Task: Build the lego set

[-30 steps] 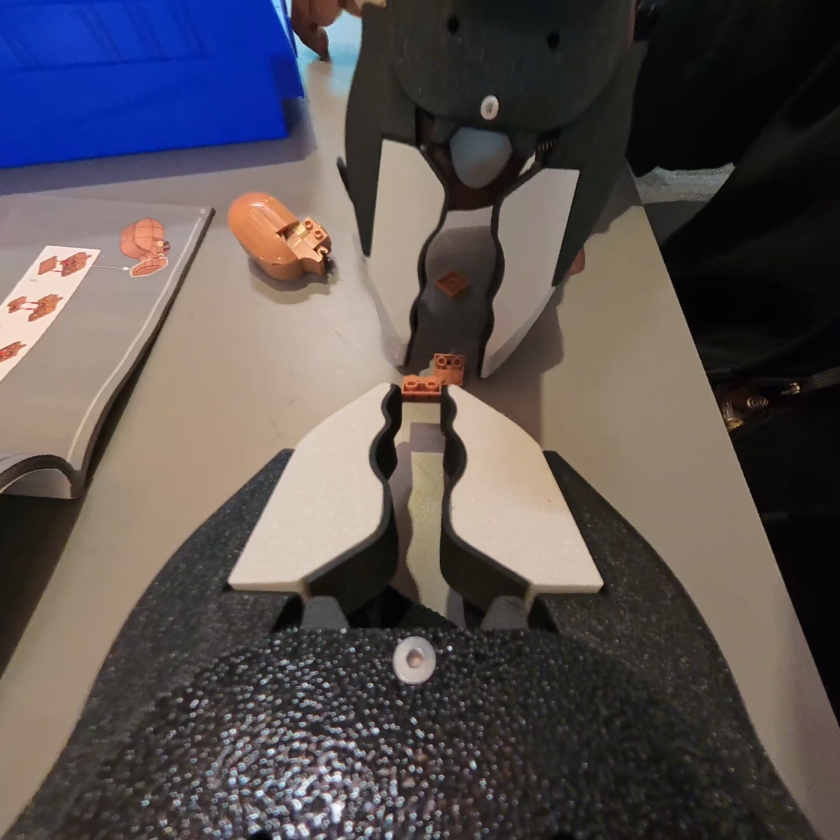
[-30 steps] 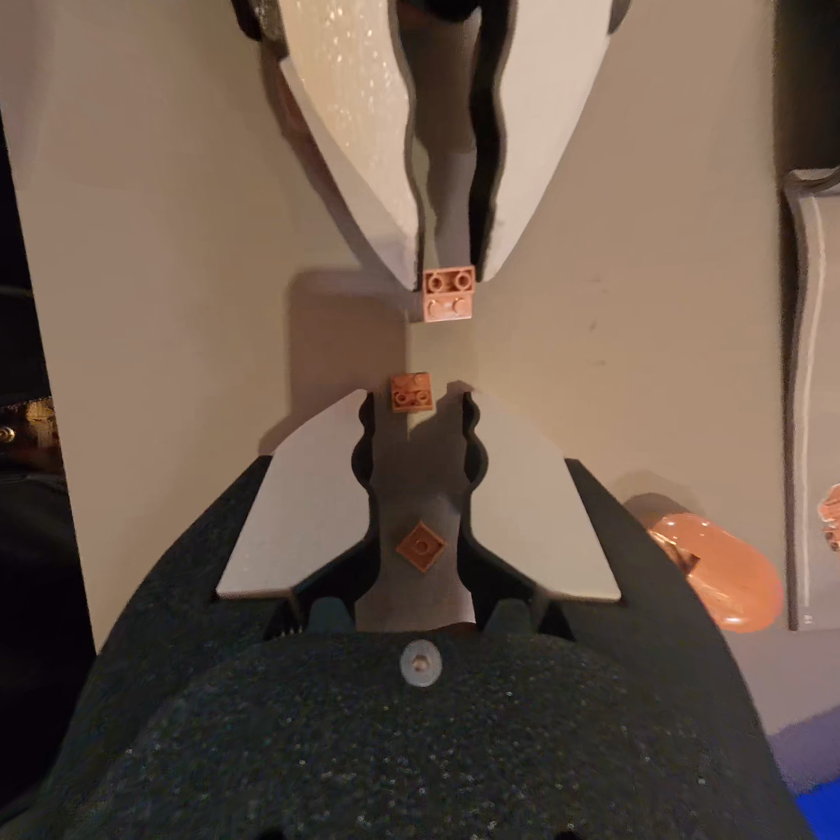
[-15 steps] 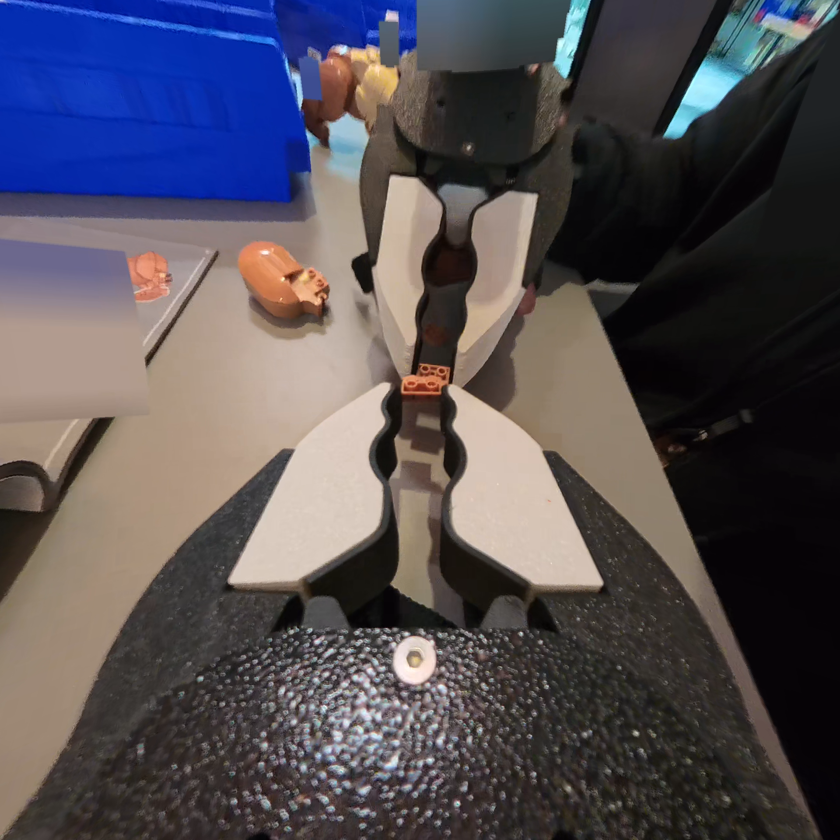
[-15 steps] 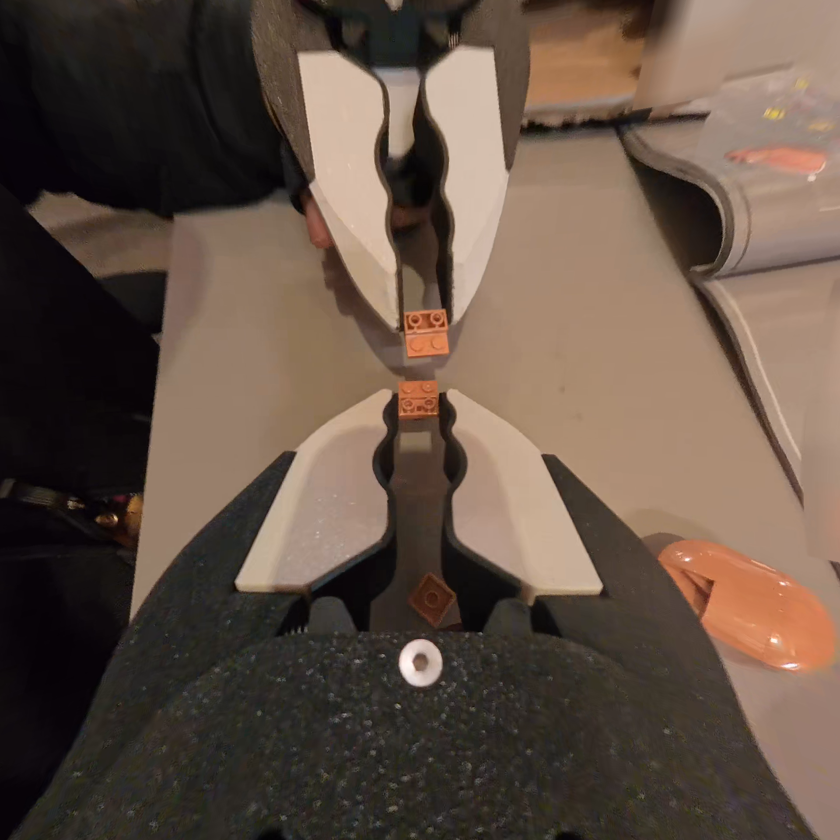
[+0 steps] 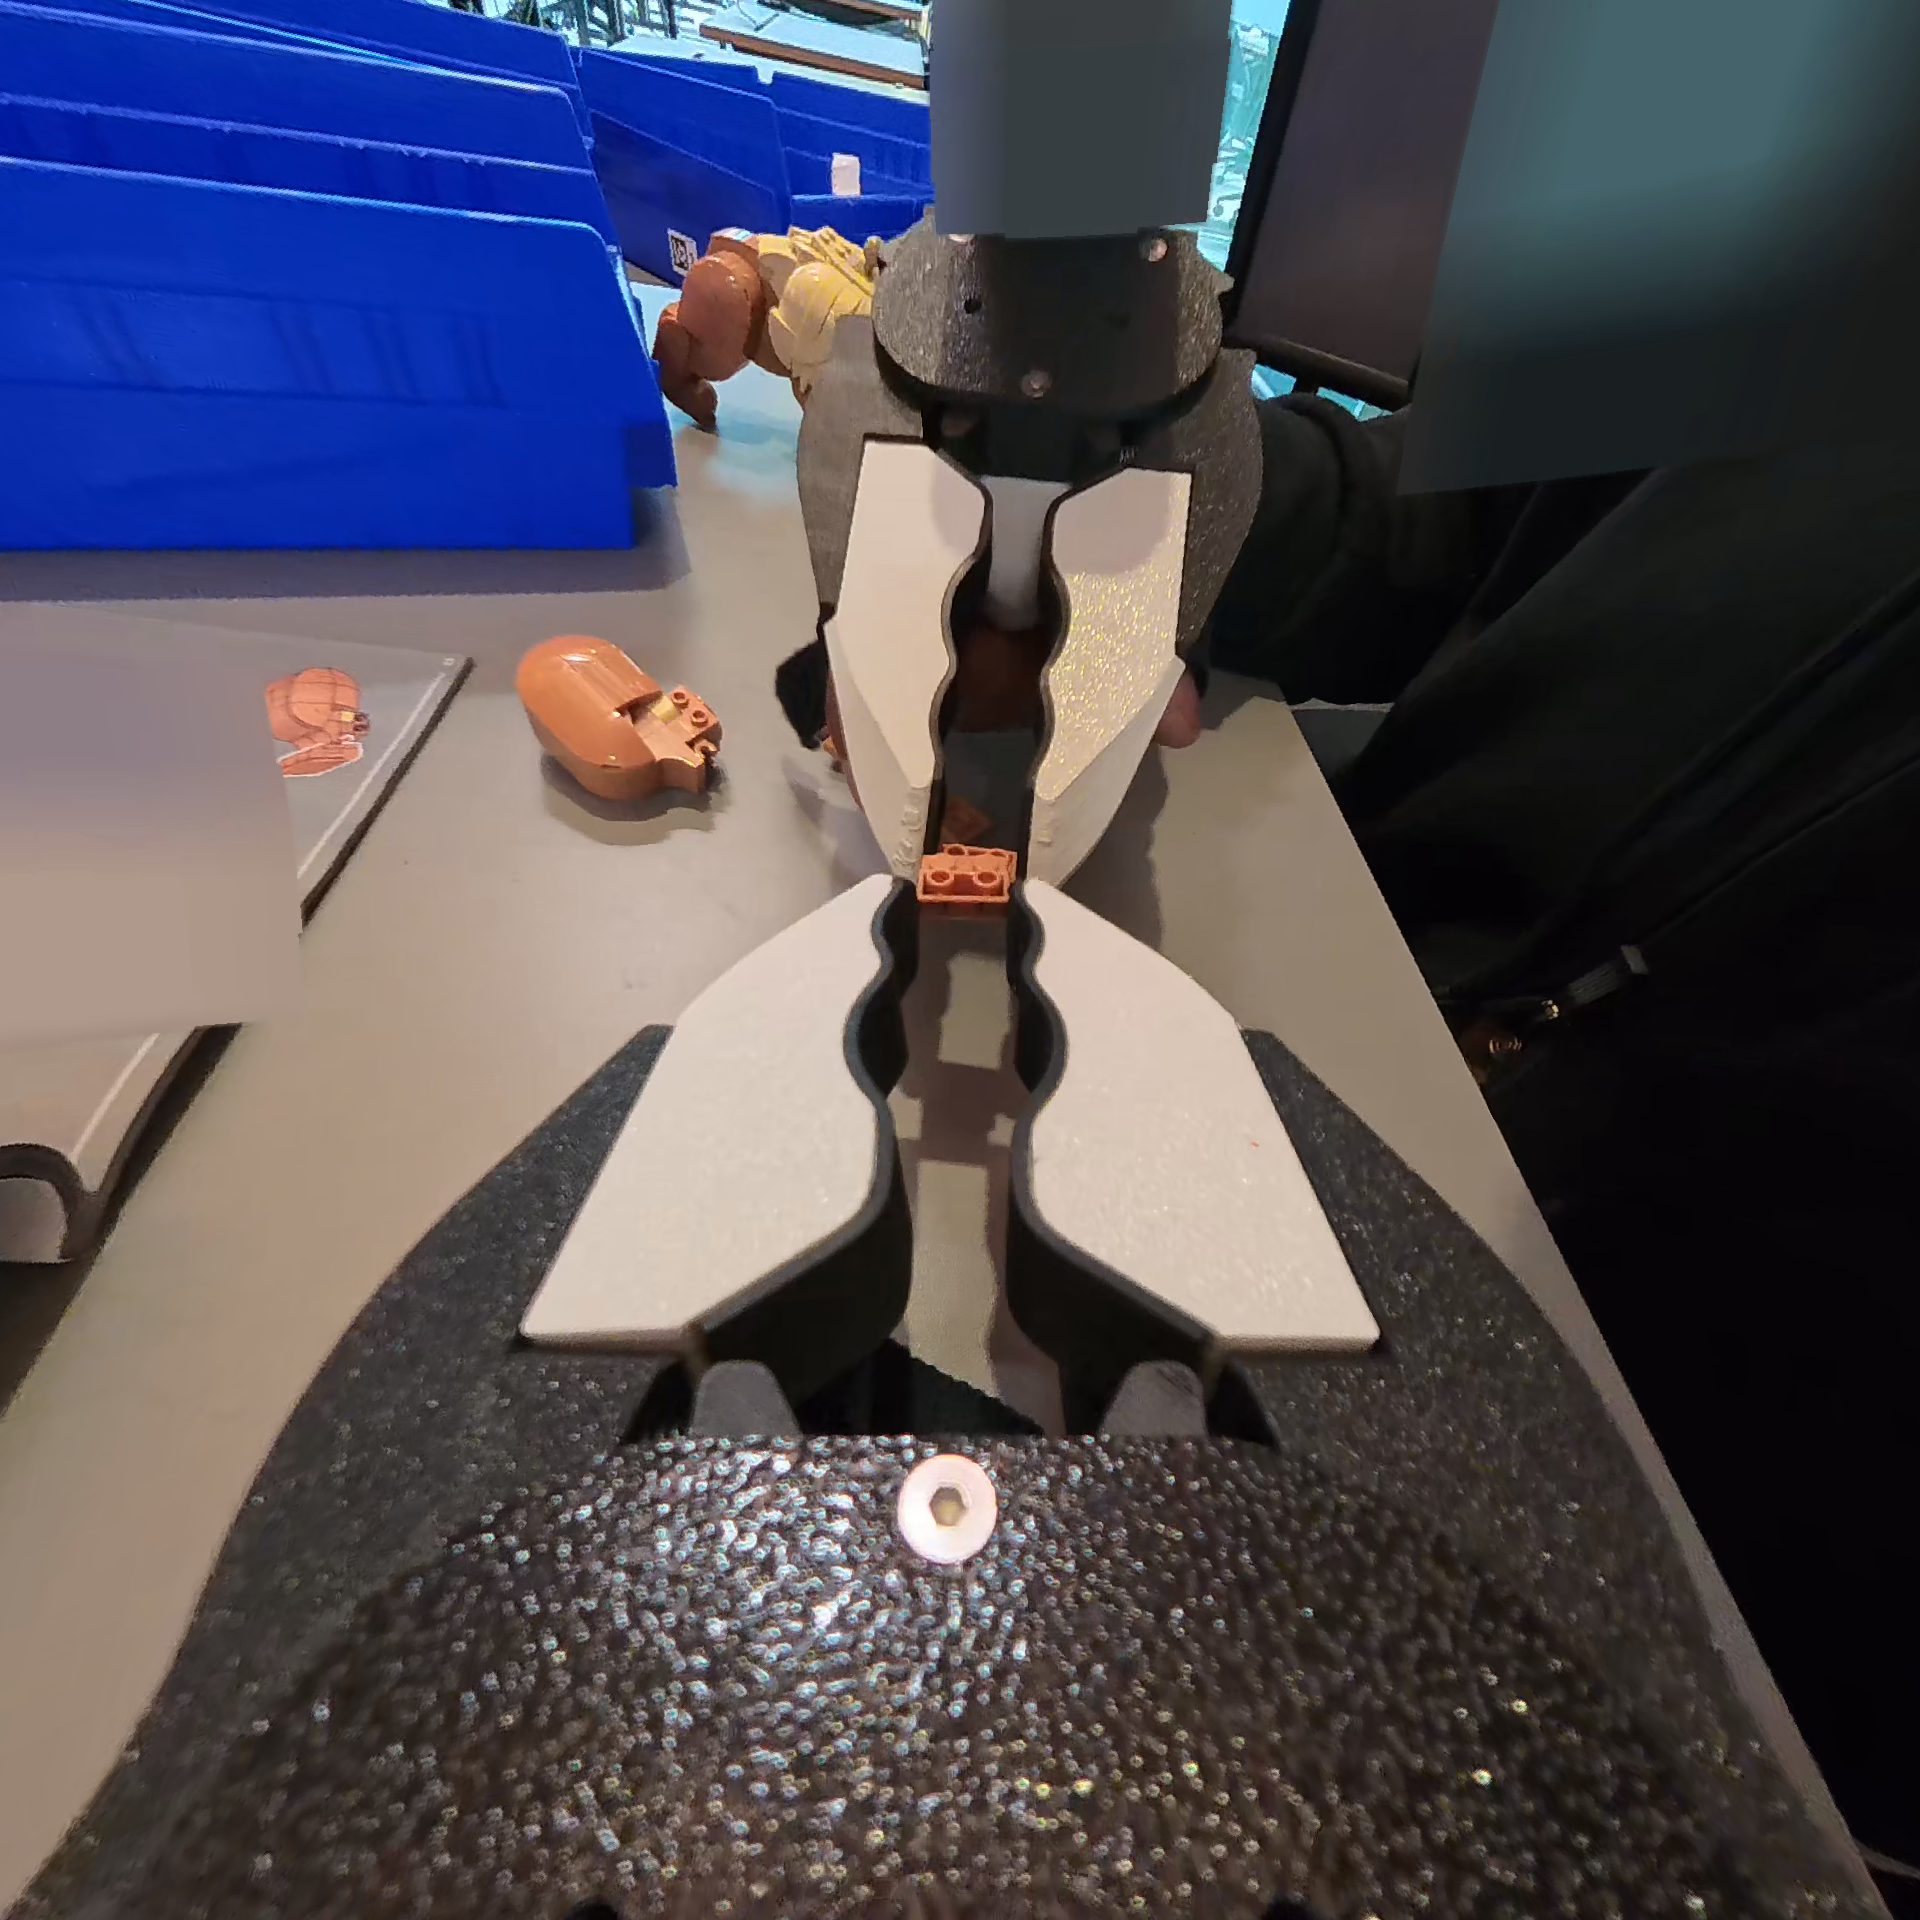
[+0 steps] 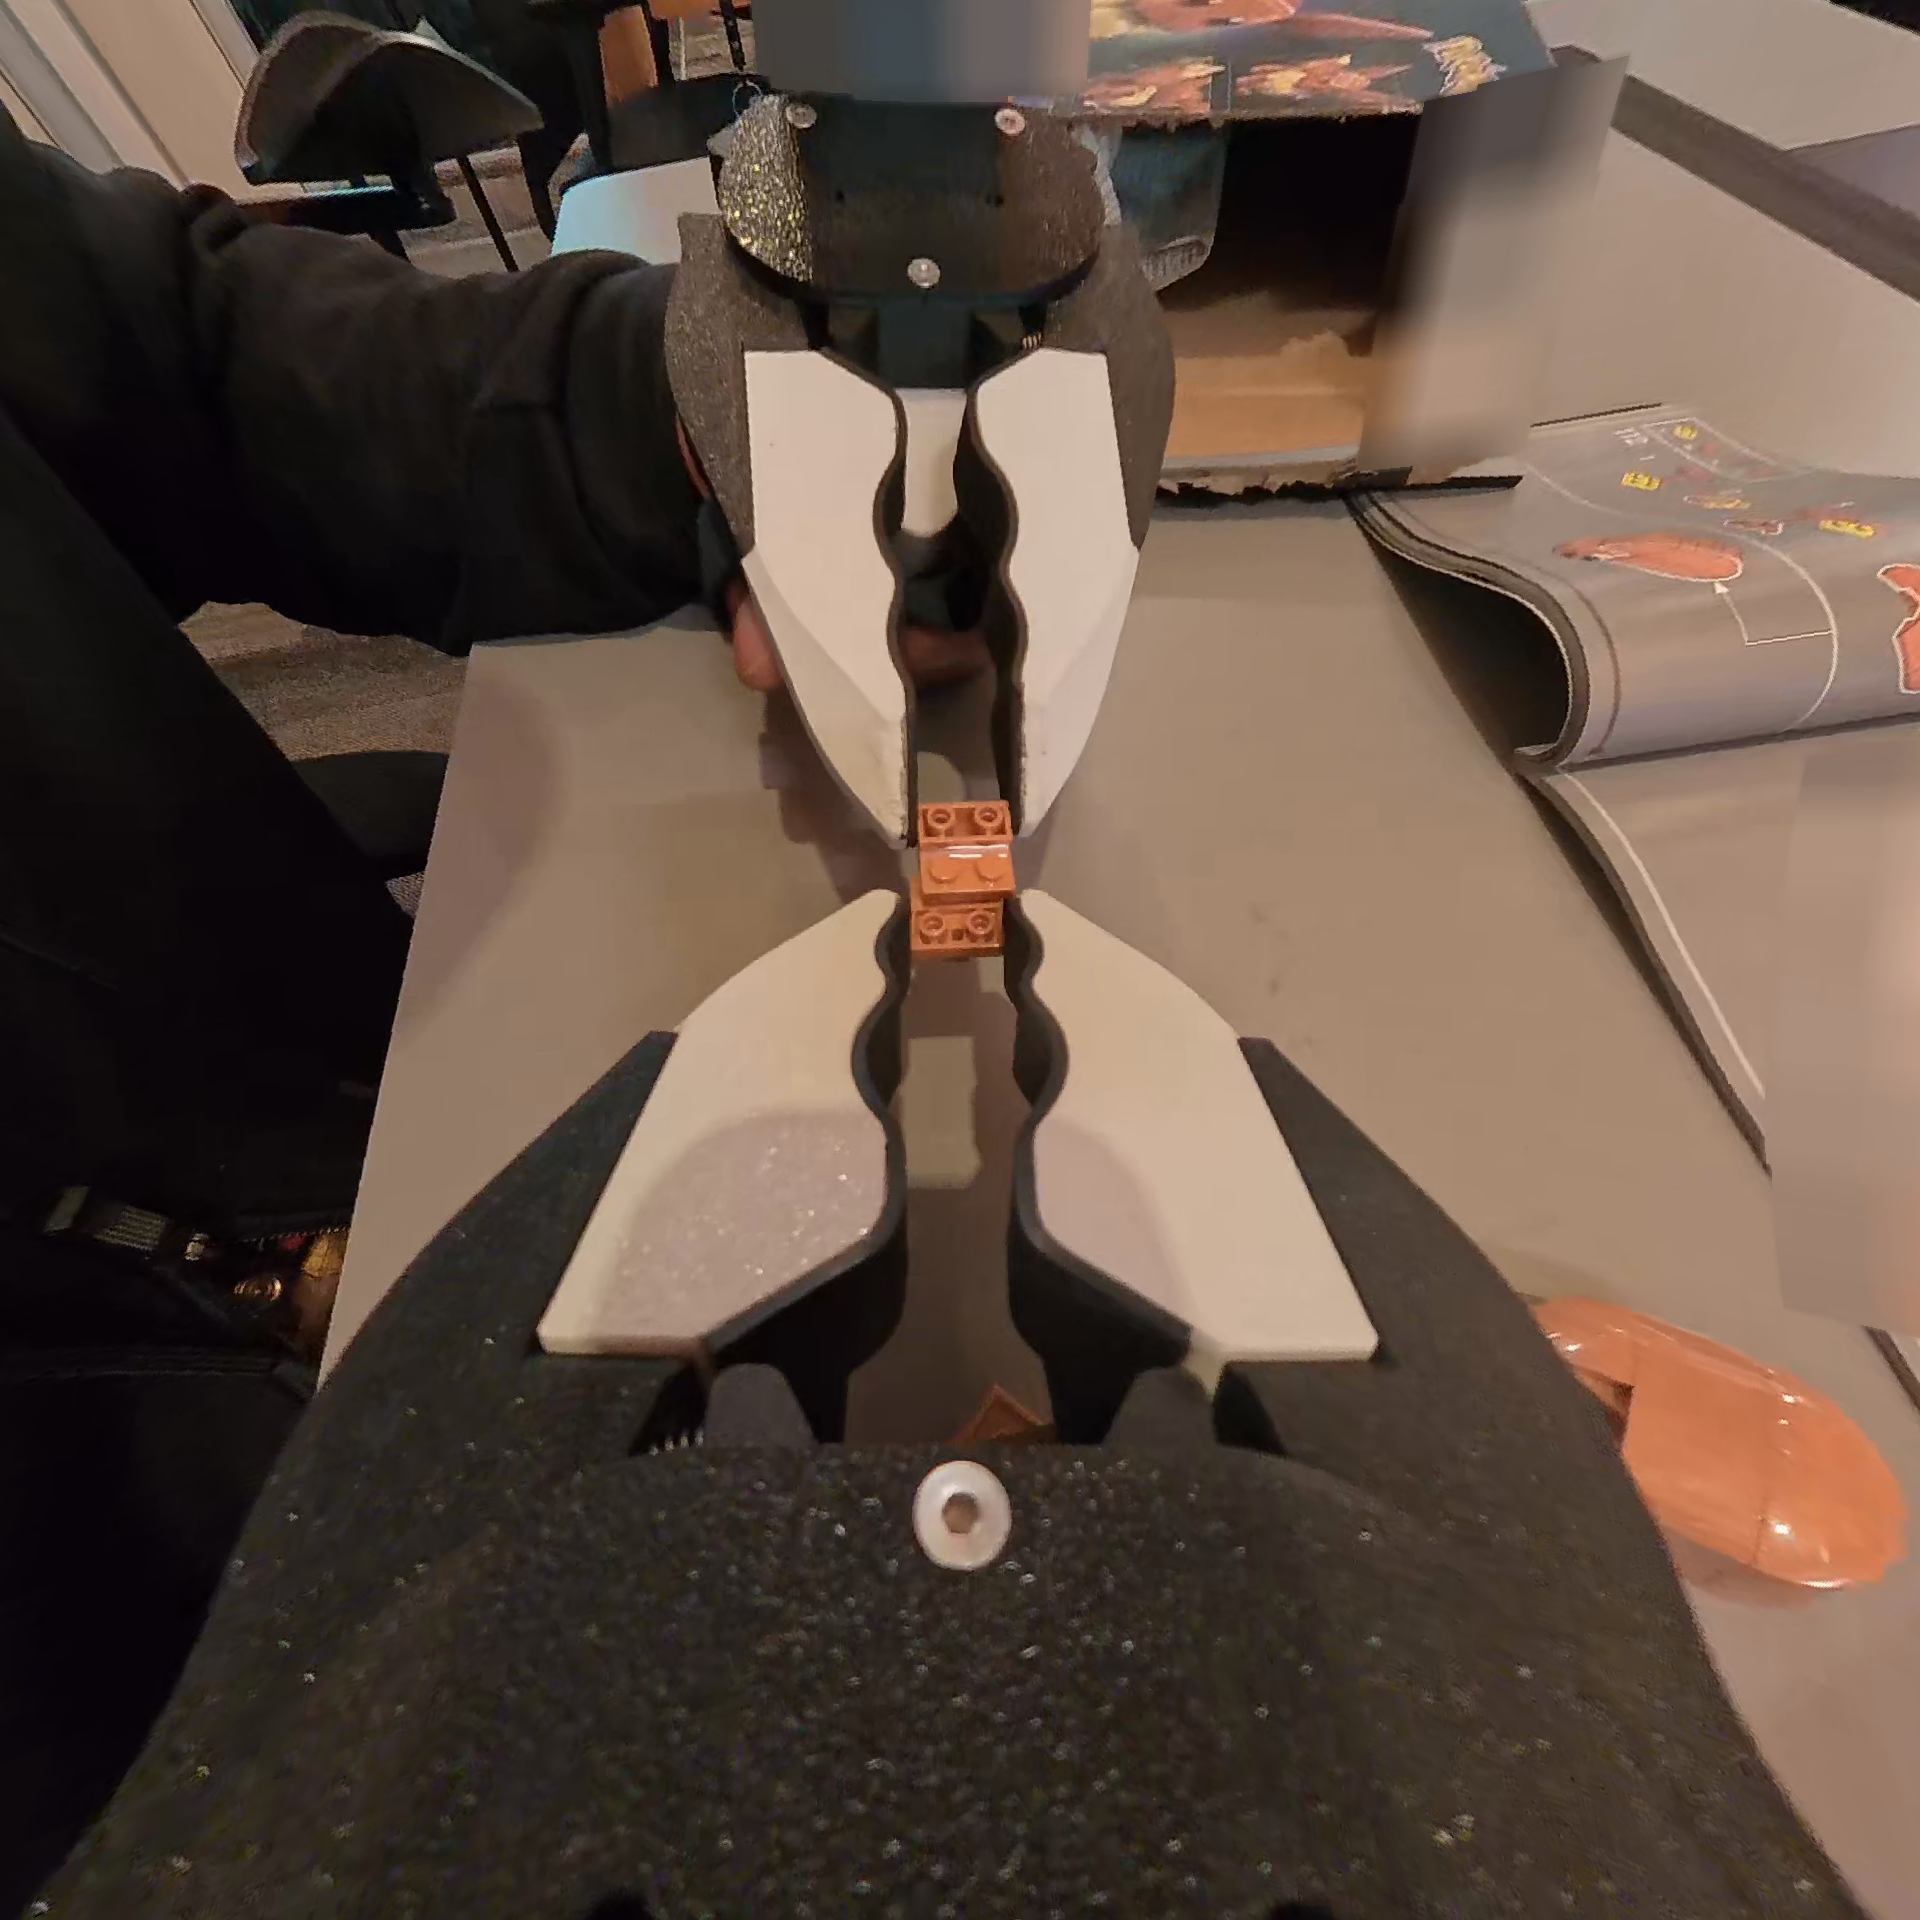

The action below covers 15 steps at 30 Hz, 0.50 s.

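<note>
Two small orange bricks are held tip to tip above the grey bench (image 6: 1299, 883).
One brick (image 5: 966, 879) is clamped in the left tongs (image 5: 964, 889), the other brick (image 6: 957, 928) in the right tongs (image 6: 958, 930), touching near the bench's edge beside the person; a rounded brown assembly (image 5: 613, 720) lies apart.

I'm looking along each gripper's fingers from close above the grey table (image 5: 499, 935); the two wrist views are facing each other, sharing the orange bricks (image 6: 961, 883) pinched between opposing tips and the rounded brown shell (image 5: 613, 722).
</note>
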Each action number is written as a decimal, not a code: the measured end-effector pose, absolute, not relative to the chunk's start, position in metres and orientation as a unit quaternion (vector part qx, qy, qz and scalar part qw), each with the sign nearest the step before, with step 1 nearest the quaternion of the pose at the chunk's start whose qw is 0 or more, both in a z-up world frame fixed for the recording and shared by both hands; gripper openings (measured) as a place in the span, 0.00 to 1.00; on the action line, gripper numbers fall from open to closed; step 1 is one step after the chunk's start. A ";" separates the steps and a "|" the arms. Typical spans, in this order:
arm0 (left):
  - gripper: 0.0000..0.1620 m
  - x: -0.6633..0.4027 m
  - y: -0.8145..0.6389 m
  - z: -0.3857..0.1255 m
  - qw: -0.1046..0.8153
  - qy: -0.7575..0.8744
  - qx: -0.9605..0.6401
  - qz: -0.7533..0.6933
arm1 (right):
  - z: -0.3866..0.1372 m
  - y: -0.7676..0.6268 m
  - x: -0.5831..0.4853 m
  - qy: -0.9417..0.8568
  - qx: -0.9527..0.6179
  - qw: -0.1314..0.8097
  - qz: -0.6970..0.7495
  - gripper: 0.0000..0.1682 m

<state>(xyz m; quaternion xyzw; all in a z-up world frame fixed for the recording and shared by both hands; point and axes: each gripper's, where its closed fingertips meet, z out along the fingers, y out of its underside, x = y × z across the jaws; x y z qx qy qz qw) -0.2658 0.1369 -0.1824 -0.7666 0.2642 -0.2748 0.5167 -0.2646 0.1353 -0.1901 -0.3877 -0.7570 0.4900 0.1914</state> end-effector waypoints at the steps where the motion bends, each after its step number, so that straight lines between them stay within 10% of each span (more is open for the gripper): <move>1: 0.10 -0.266 0.137 -0.183 0.516 0.266 -0.767 -0.272 | -0.191 0.135 -0.265 -0.757 -0.388 0.193 0.489 0.10; 15: 0.10 -0.268 0.137 -0.185 0.518 0.278 -0.768 -0.253 | -0.192 0.137 -0.268 -0.735 -0.404 0.210 0.502 0.10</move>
